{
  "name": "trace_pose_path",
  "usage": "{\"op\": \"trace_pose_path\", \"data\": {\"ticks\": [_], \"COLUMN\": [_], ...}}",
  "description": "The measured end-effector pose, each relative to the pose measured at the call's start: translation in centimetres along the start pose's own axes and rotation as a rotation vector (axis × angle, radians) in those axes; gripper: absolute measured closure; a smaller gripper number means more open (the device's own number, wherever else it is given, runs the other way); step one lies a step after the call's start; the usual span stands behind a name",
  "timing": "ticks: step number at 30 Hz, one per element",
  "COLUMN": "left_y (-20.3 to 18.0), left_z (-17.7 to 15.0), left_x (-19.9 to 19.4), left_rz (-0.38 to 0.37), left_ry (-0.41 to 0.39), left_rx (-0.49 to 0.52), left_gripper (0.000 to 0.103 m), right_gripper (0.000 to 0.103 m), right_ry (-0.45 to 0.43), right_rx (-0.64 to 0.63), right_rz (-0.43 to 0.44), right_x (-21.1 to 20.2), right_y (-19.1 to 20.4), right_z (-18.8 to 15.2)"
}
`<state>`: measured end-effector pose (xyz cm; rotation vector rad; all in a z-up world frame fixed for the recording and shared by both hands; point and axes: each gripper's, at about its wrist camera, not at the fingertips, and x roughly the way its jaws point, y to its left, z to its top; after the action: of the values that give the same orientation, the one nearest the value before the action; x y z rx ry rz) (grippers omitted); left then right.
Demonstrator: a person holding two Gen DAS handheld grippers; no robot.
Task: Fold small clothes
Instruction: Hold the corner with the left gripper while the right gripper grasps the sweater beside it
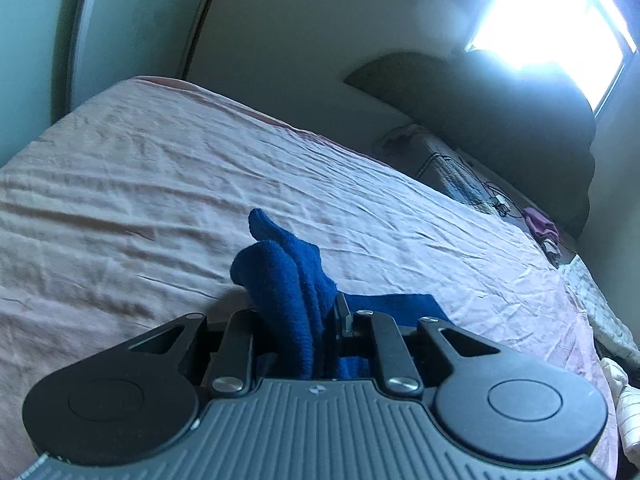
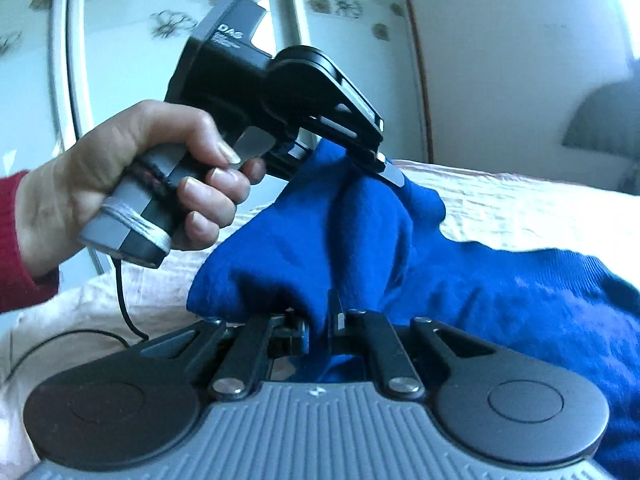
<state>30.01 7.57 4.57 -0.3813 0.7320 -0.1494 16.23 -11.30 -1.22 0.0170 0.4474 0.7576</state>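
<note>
A blue knitted garment (image 2: 500, 292) lies partly on the pink bedsheet (image 1: 160, 184) and partly lifted. My left gripper (image 1: 300, 316) is shut on a bunched fold of the blue garment (image 1: 288, 280), which sticks up between its fingers. In the right wrist view the left gripper (image 2: 380, 164) shows from the side, held by a hand (image 2: 120, 184), pinching a raised edge of the cloth. My right gripper (image 2: 320, 320) is shut on another bunched part of the same garment, close below the left one.
The bed's far edge meets a pale wall and a wardrobe door (image 2: 180, 20). A dark headboard (image 1: 500, 120), cables and small items (image 1: 540, 228) lie at the bed's far right. A black cable (image 2: 124, 308) hangs from the left gripper's handle.
</note>
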Motion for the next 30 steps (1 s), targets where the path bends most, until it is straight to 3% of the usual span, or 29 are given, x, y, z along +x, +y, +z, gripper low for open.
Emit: {"op": "trace_pose_path", "data": {"ticks": [8,30], "left_y": [-3.7,-11.0], "left_z": [-1.0,-3.2], "left_x": [1.3,4.0], "left_rz": [0.002,0.018], "left_ry": [0.009,0.066], "left_rx": [0.056,0.167], "left_gripper": [0.085,0.085], "right_gripper": [0.096,0.096], "right_ry": [-0.013,-0.02], "right_rx": [0.054,0.256], "right_rz": [-0.028,-0.033], "right_x": [0.1,-4.8], "right_y": [0.0,-4.2], "right_z": [-0.3,-1.8]}}
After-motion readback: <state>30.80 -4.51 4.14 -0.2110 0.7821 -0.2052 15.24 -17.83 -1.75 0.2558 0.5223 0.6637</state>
